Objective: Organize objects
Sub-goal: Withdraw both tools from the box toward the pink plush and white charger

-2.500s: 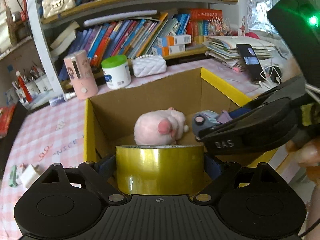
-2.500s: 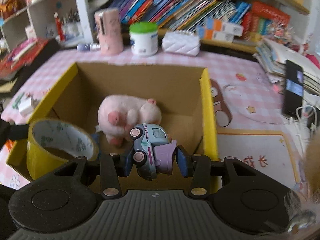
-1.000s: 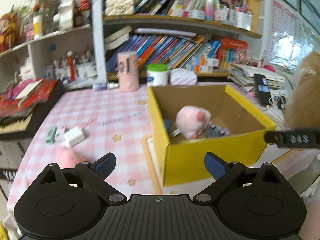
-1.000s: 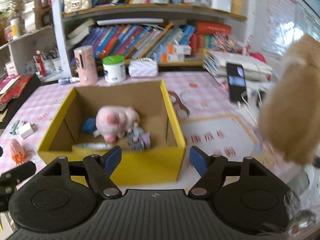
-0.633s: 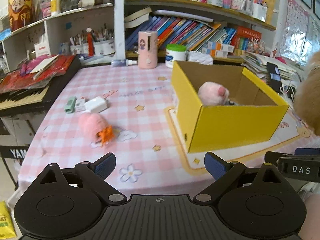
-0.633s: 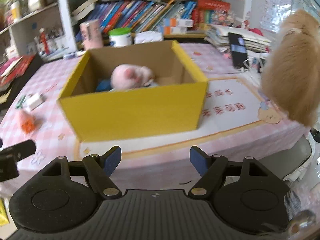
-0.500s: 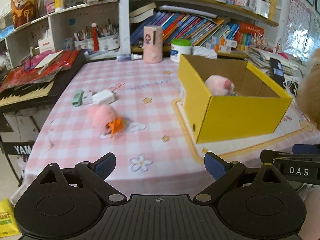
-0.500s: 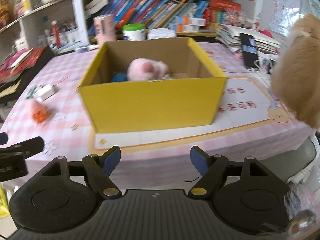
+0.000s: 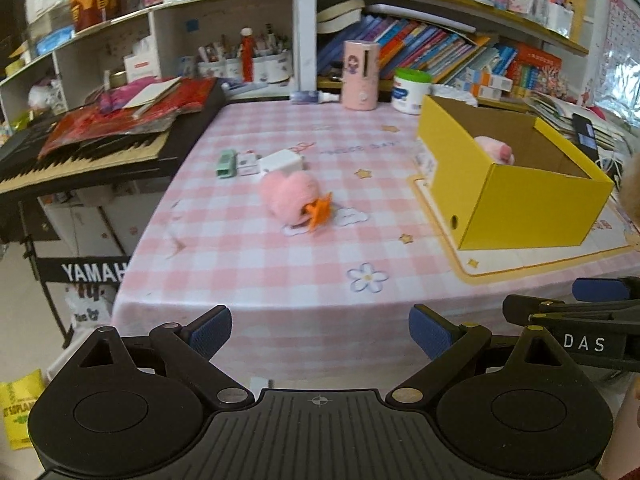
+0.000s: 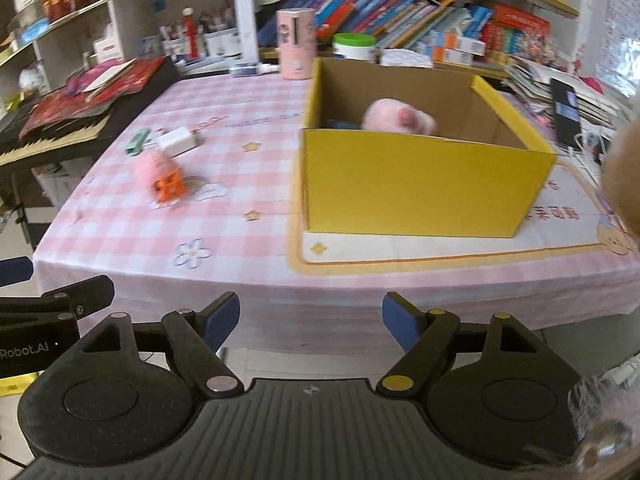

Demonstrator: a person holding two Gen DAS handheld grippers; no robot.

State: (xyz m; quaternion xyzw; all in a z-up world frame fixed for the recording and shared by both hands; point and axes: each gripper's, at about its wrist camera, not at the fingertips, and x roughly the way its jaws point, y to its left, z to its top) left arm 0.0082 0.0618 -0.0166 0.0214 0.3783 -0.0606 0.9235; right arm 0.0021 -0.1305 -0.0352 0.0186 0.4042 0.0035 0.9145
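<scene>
A yellow cardboard box stands on the pink checked table, with a pink plush pig inside. A pink plush toy with orange feet lies on the cloth left of the box. A white charger and a green item lie behind it. My left gripper and right gripper are both open and empty, held off the table's front edge.
A keyboard piled with red papers stands left of the table. A pink cylinder, a green-lidded jar and bookshelves line the back. A phone lies at the right. A furry tan thing is at the right edge.
Both grippers let go of the tape roll and toy car in the box, opened, and pulled back beyond the table's front edge. The view has shifted left.
</scene>
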